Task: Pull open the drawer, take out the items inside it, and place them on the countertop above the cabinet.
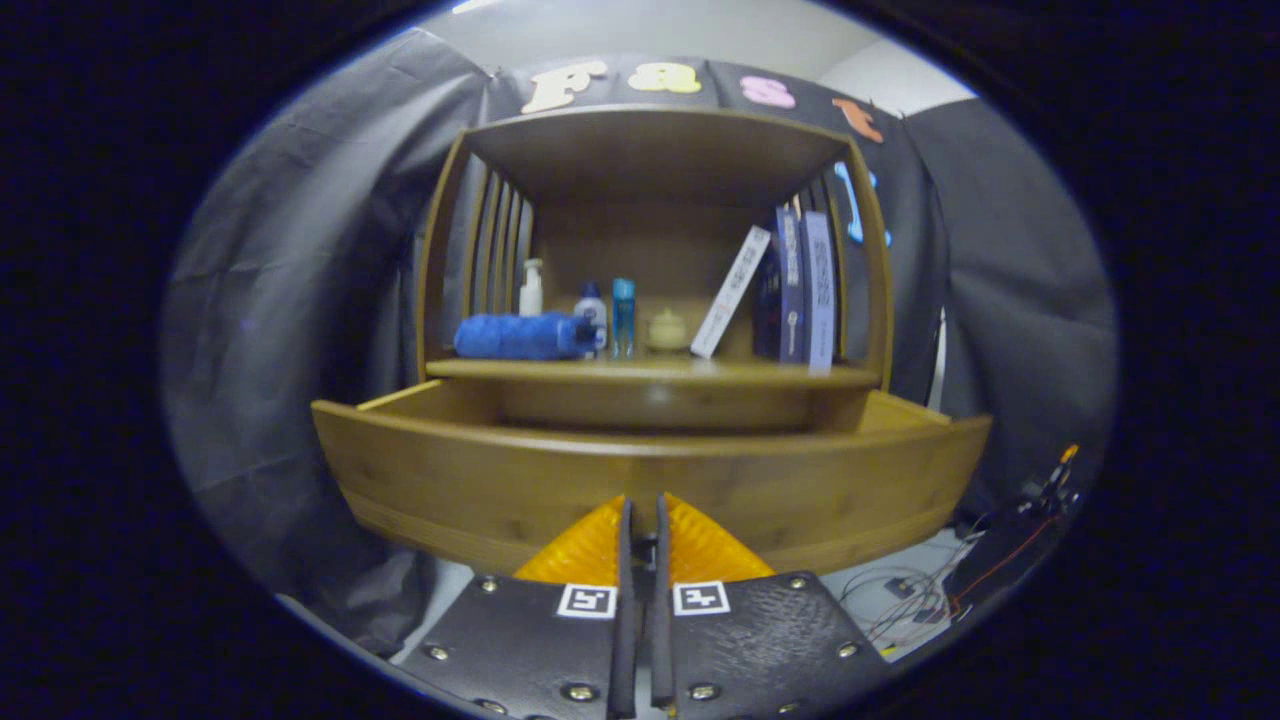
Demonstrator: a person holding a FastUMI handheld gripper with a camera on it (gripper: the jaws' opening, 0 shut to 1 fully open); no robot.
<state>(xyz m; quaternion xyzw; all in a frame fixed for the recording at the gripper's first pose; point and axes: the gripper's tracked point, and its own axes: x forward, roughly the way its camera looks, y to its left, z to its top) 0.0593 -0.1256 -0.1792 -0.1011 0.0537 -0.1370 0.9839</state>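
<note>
The wooden cabinet's drawer (650, 475) is pulled out toward me, its curved front panel just ahead of the fingers. The high front panel hides whatever lies inside. My gripper (644, 505) is pressed against the lower middle of that panel. Its orange fingers (590, 550) are drawn together with only a thin slit between them, shut on the drawer's handle, which they mostly cover. The countertop (650, 372) runs just above and behind the drawer.
On the countertop lie a rolled blue towel (520, 336), a white pump bottle (531, 288), two small blue bottles (623, 316), a pale jar (667, 330) and several leaning books (805, 290). A shelf roof (655, 150) closes the space above. Cables (930, 600) lie on the floor at lower right.
</note>
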